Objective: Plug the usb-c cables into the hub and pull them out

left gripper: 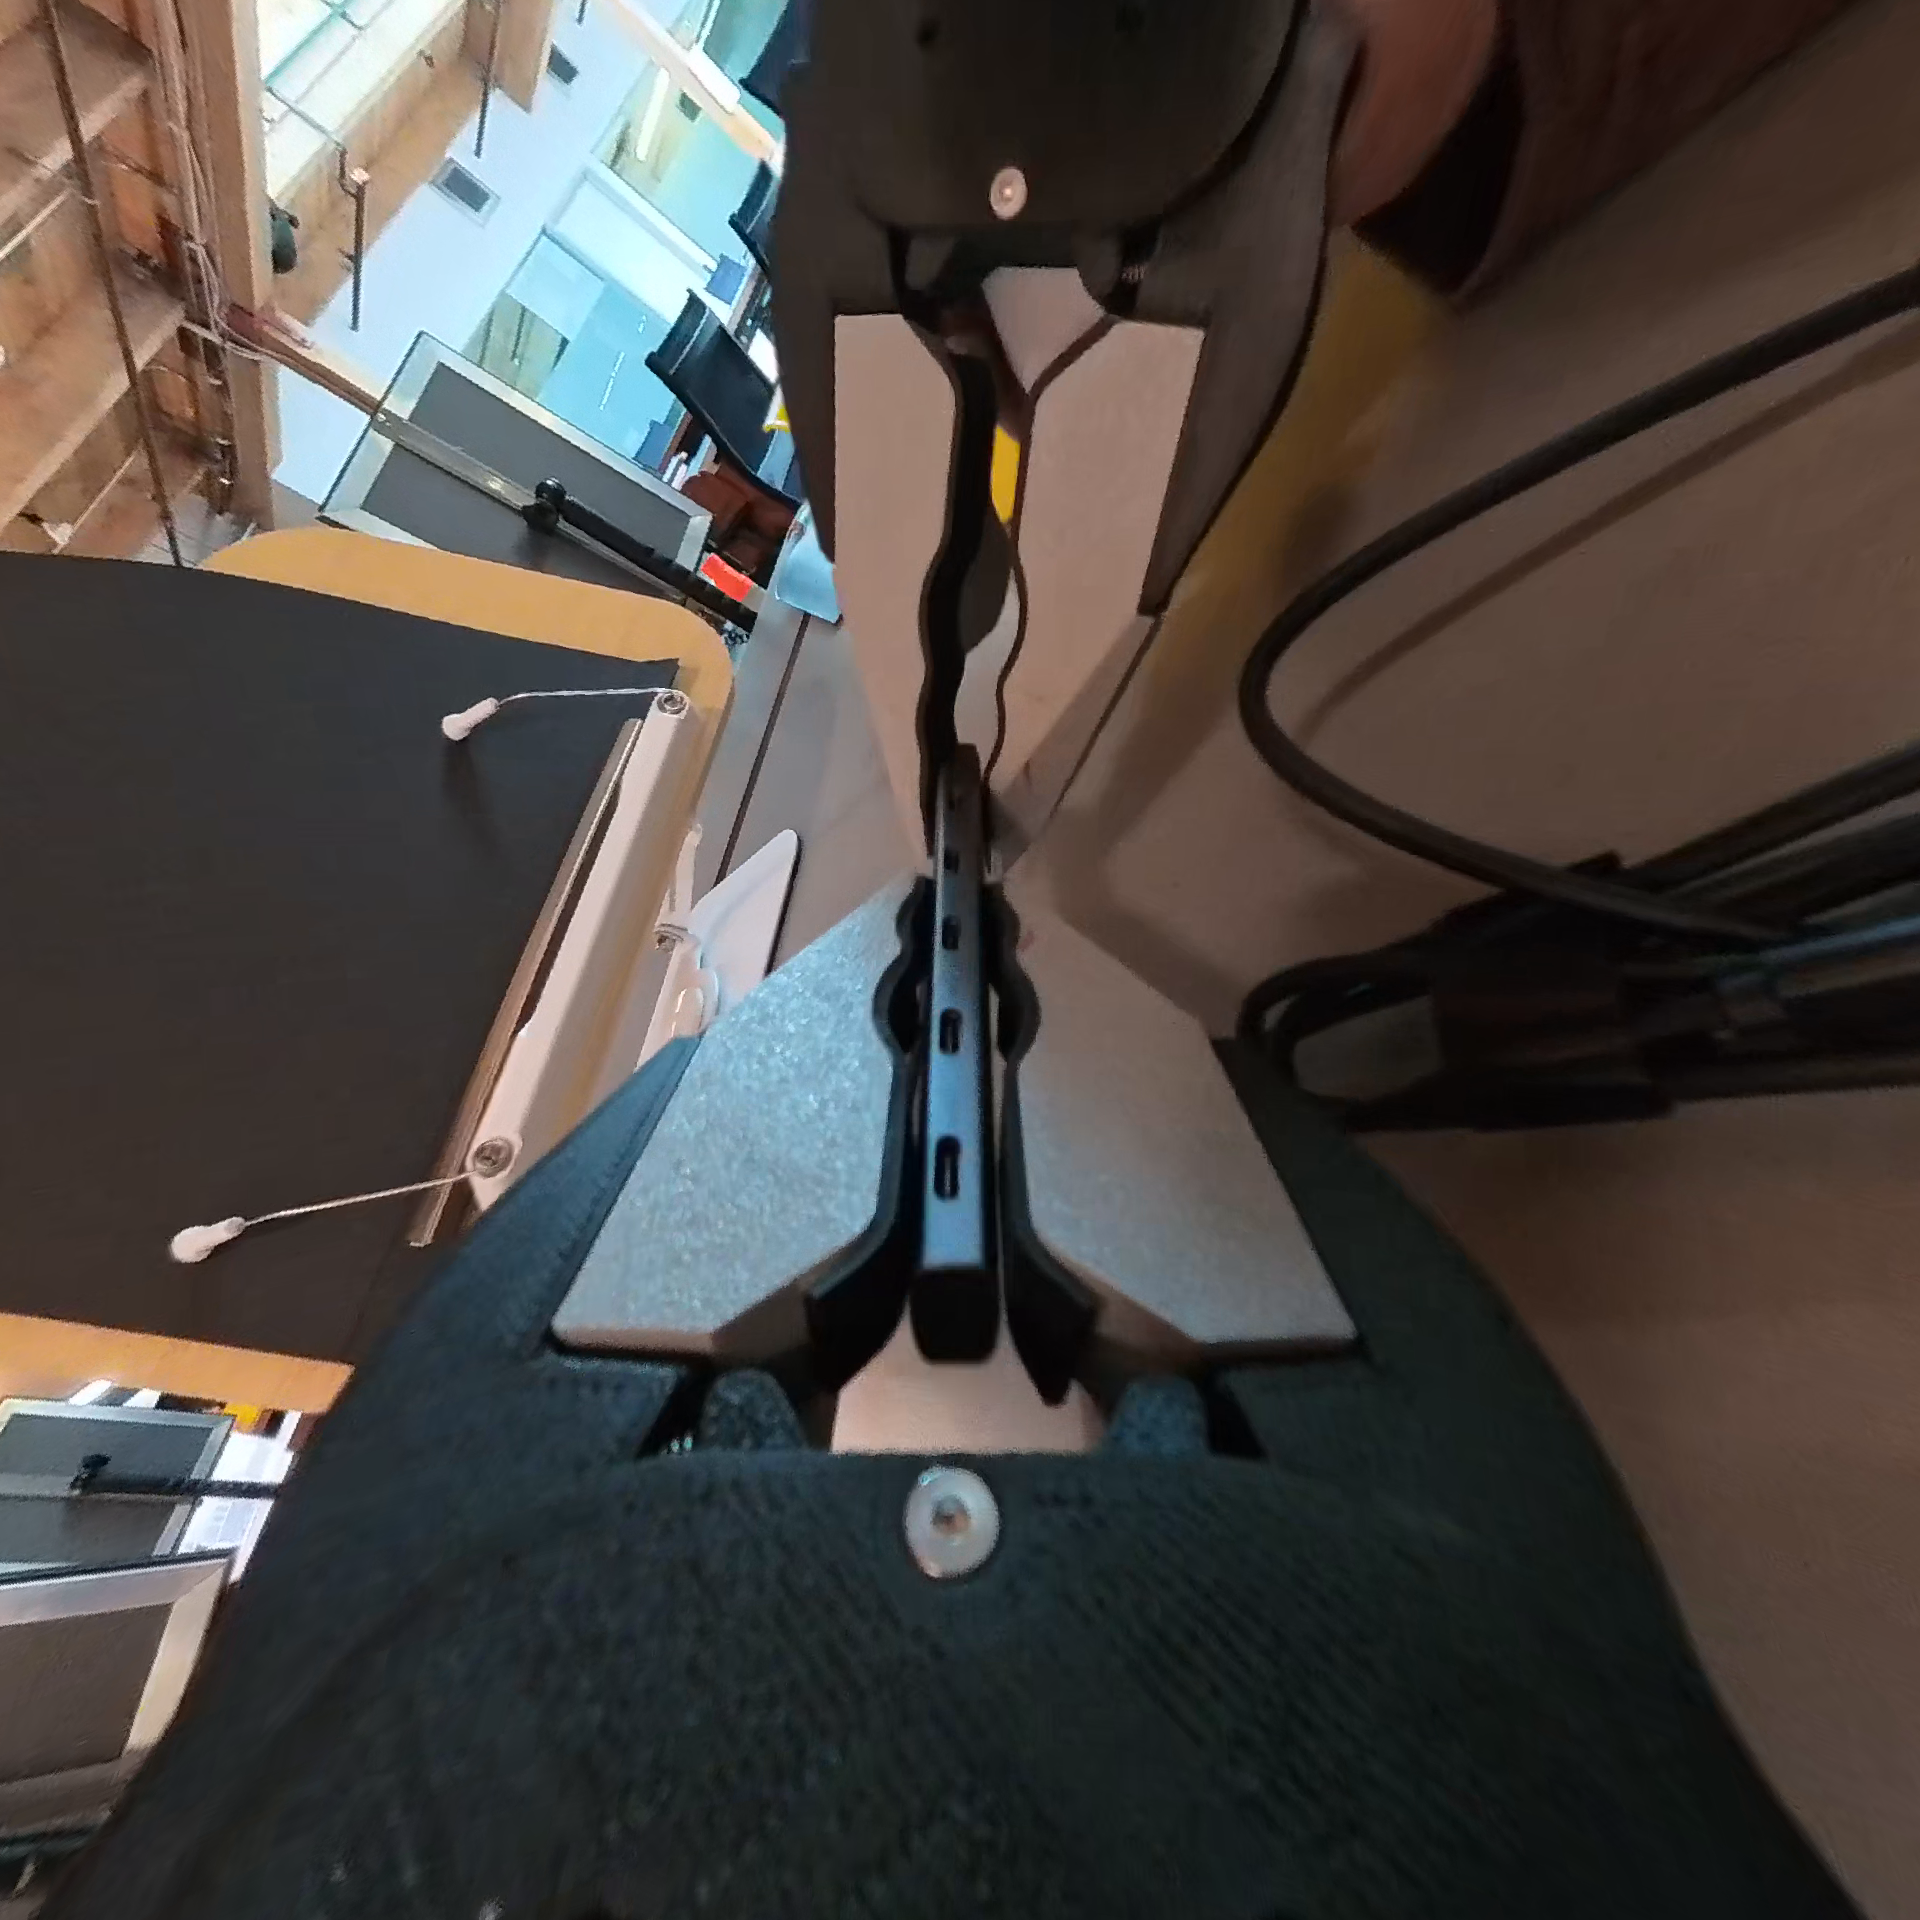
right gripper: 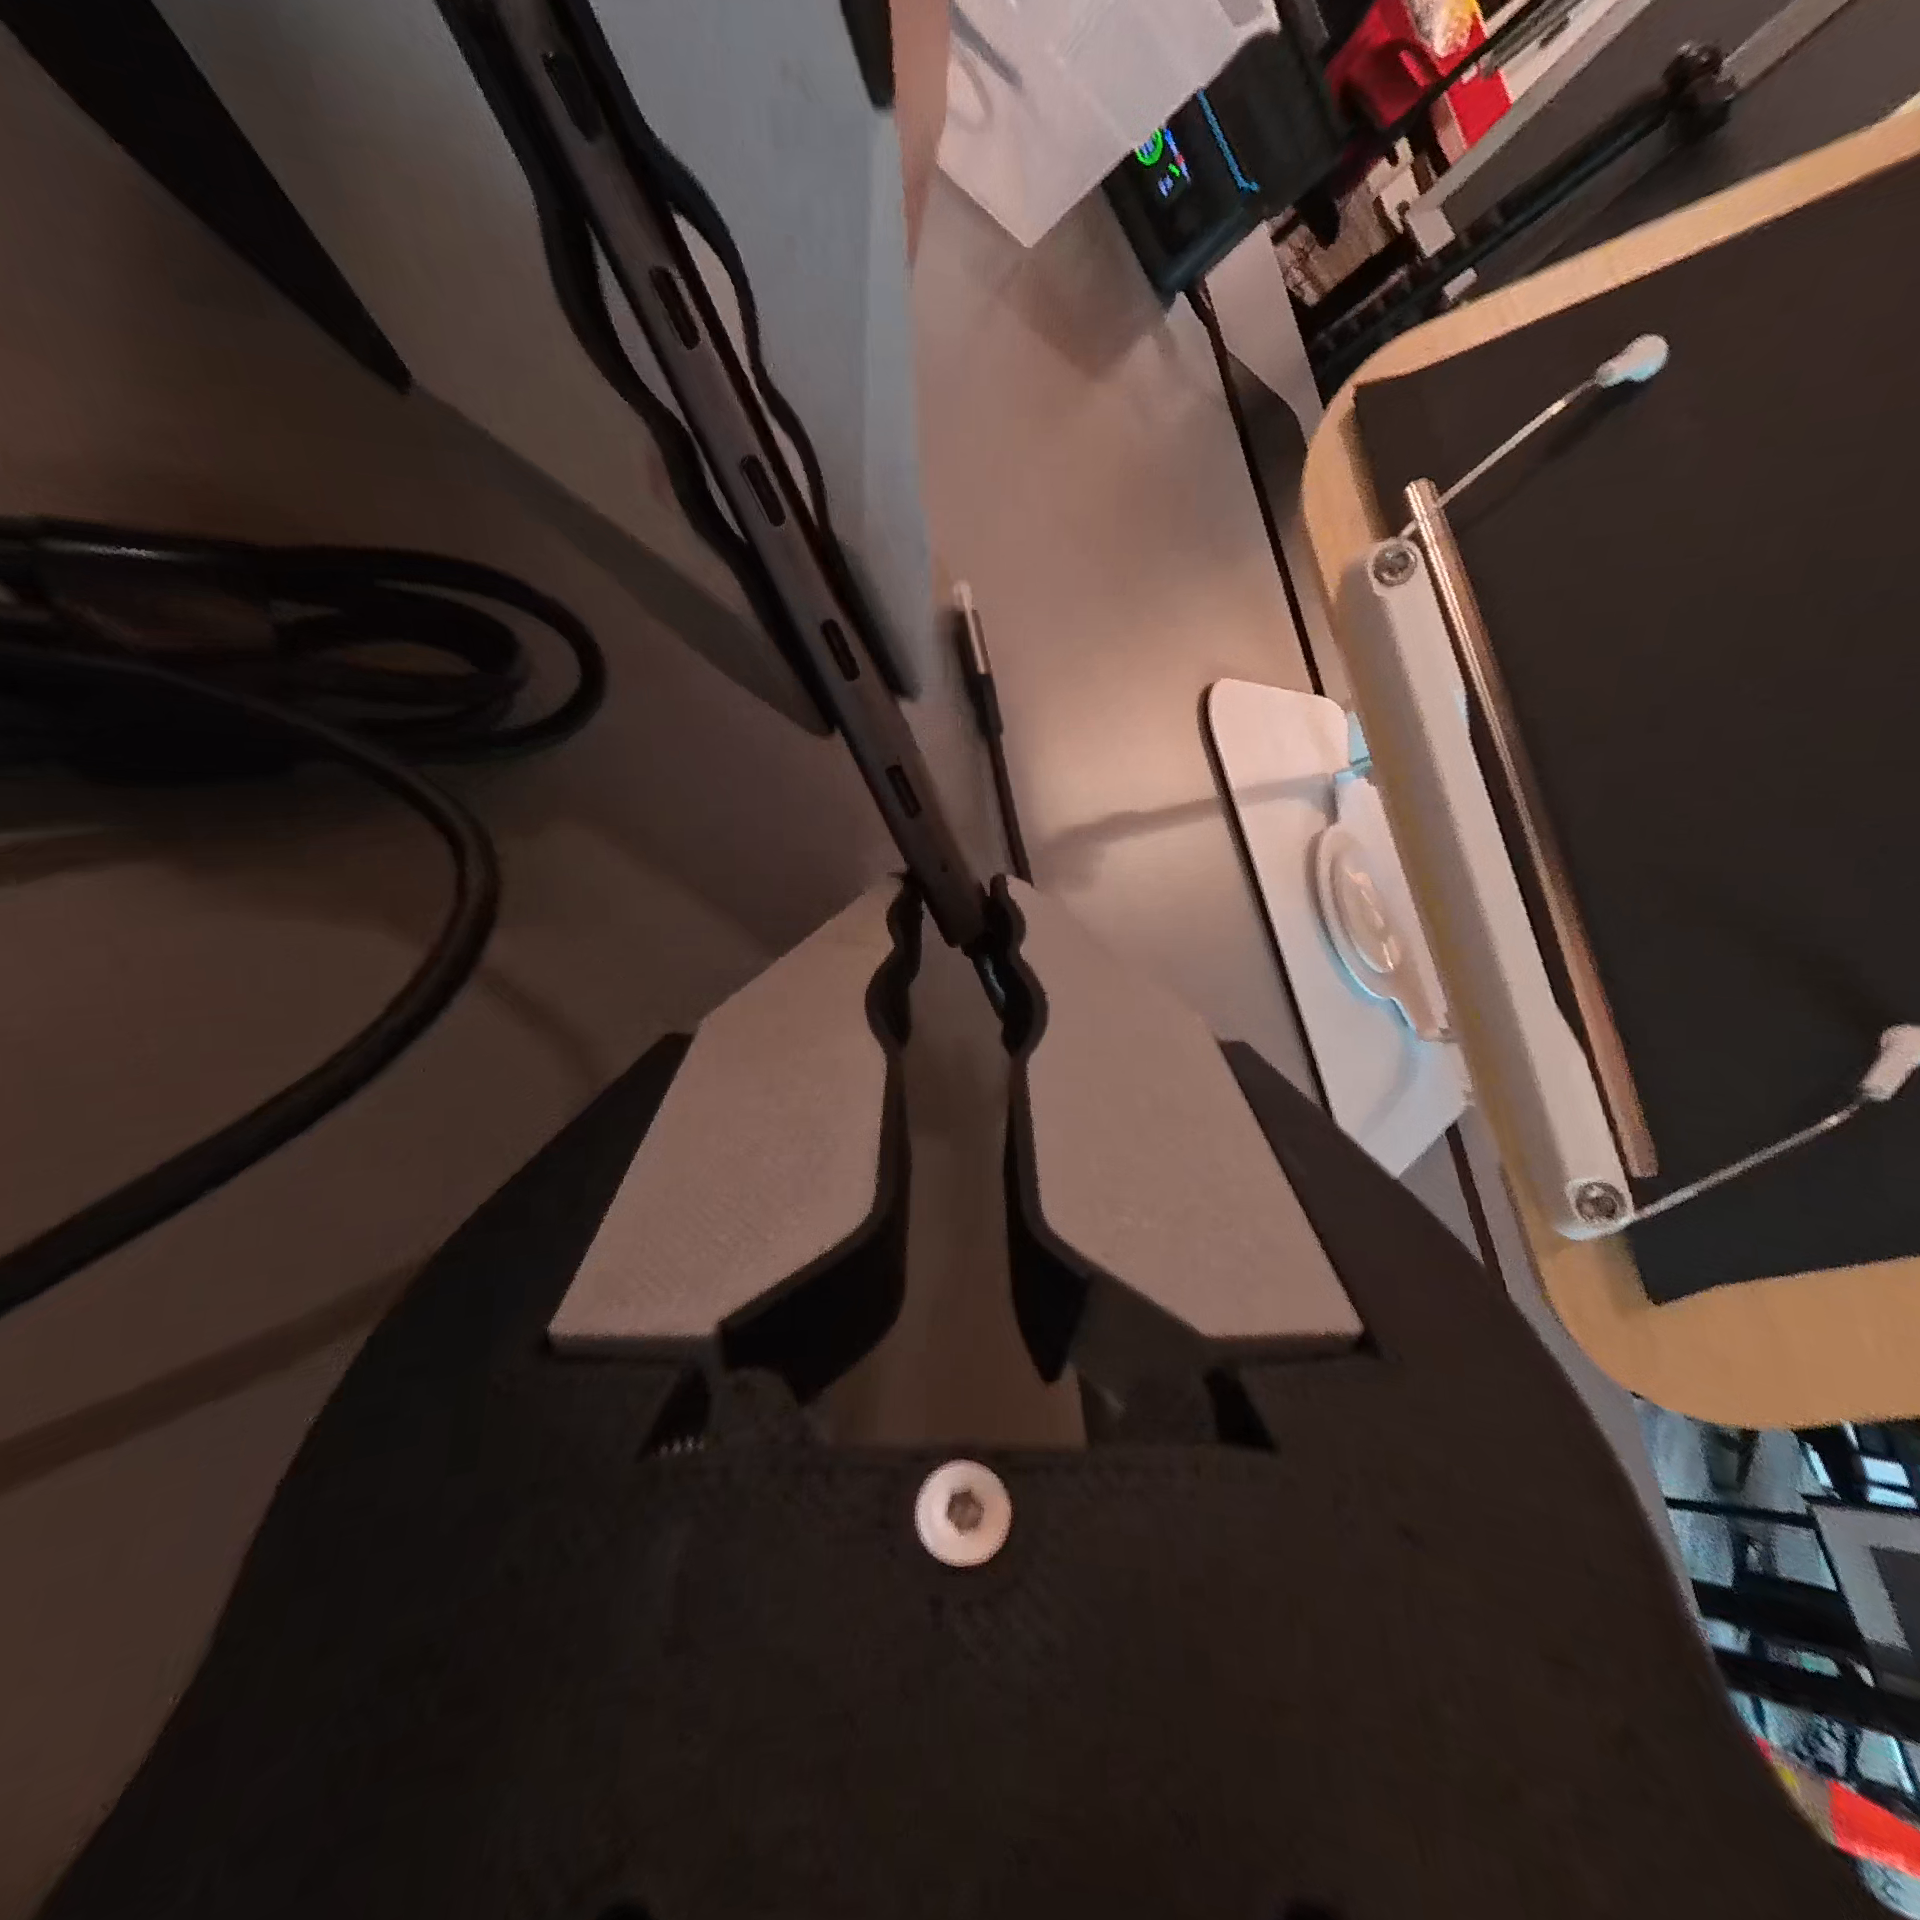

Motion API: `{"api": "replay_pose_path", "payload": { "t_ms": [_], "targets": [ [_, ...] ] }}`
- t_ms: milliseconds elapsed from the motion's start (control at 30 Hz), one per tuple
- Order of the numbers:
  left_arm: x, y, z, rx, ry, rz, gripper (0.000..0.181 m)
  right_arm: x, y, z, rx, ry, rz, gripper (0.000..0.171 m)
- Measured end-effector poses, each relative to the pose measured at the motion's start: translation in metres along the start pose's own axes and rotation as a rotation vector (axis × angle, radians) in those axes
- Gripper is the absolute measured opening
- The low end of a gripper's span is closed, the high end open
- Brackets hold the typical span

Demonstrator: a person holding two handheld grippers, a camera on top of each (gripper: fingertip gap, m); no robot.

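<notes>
Beige table (left gripper: 1558,727); left gripper (left gripper: 954,914) jaws clamp hub (left gripper: 954,1091); right gripper (right gripper: 956,925) pinches hub end.

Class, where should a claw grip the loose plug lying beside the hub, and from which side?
Likely the plug by its black shell, behind the silver tip. Come from the cable end, in line, so the tip stays bare for the hub.

one hub (left gripper: 954,1091), two hand-held grippers (left gripper: 954,935) (right gripper: 954,935), two white-tipped wires (left gripper: 561,701) (left gripper: 343,1210).
</notes>
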State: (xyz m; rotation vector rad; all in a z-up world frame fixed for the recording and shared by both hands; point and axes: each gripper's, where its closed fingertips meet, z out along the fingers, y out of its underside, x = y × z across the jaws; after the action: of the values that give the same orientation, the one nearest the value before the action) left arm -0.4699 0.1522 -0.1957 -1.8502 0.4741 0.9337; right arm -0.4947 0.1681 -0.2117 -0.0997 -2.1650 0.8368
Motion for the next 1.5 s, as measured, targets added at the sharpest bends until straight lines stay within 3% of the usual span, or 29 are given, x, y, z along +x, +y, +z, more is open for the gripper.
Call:
{"api": "replay_pose_path", "payload": {
  "t_ms": [300, 833, 1133, 1233, 1333, 1500],
  "targets": [
    [-0.013, 0.0, -0.006, -0.002, -0.05, 0.006, 0.008, 0.026, 0.023, -0.004, -0.005, 0.048, 0.122, 0.012],
    [-0.015, -0.003, -0.01, -0.014, -0.048, 0.033, 0.008, 0.031, 0.033, 0.0, -0.025, 0.037, 0.245, 0.016],
    [-0.029, 0.012, -0.01, -0.113, -0.13, 0.124, 0.007, 0.044, 0.023, -0.012, 0.051, 0.03, 0.394, 0.031],
    [-0.03, 0.013, -0.01, -0.103, -0.125, 0.096, 0.007, 0.041, 0.004, -0.017, 0.116, 0.022, 0.367, 0.043],
    [-0.025, 0.004, -0.01, -0.056, -0.099, 0.074, 0.007, 0.028, -0.011, -0.016, 0.133, 0.019, 0.24, 0.044],
    [-0.013, -0.009, -0.01, -0.008, -0.043, 0.068, 0.007, 0.01, -0.009, -0.006, 0.041, 0.057, 0.009, 0.027]
  ]
}}
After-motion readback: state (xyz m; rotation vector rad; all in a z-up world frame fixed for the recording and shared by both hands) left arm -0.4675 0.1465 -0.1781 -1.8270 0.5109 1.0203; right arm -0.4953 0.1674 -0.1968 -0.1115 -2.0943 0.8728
